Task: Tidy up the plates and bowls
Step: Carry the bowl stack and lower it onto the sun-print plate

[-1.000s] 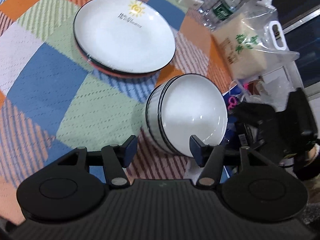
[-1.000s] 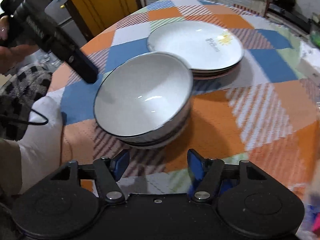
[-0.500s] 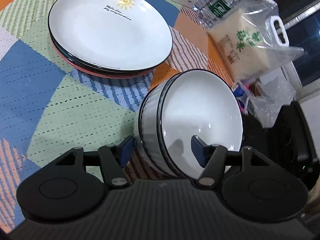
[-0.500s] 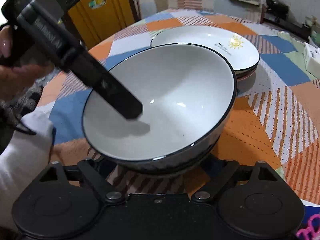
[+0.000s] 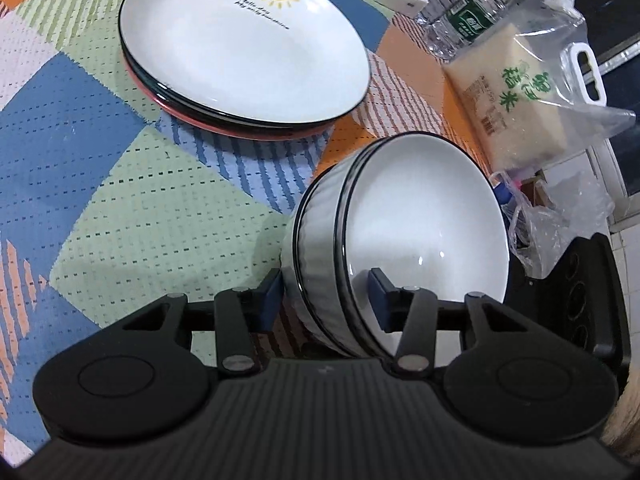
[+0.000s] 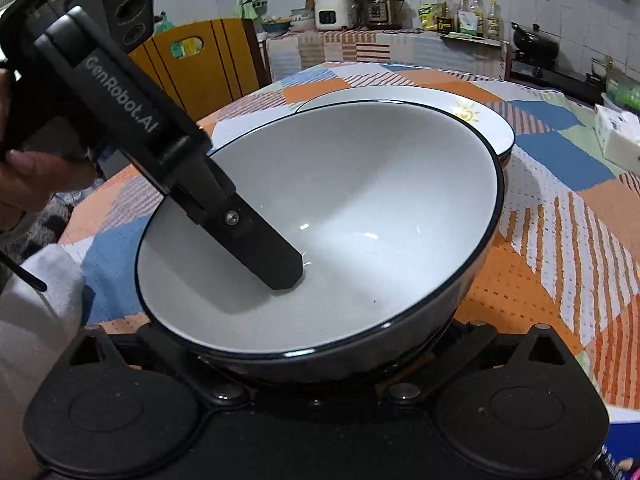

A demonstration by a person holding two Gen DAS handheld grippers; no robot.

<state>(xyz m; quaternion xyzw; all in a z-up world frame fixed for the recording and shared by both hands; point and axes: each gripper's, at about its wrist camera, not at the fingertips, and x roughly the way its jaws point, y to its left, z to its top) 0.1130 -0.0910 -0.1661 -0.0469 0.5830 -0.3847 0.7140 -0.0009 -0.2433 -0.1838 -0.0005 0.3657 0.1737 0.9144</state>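
While the plates [image 5: 244,52] already sit stacked on the table [image 5: 100,184], the bowls [image 5: 400,240] stand nested just beside them, near the table edge. The left tool [image 5: 326,294] has just been closing and clamps the rim wall of the bowl stack, one finger [image 6: 276,260] inside. The right tool [image 6: 320,376] has just been opening; its jaws are spread wide around the stack's base without a visible grip. Judged remaining: final placement of the bowls.

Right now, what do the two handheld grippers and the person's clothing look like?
Both are matte black plastic. The left gripper has blue pads, round silver pivot pins and a ribbed top; its side reads "GenRobot.AI" in white. The right gripper shows the same rounded black housings. A white sleeve and thin black cable show.
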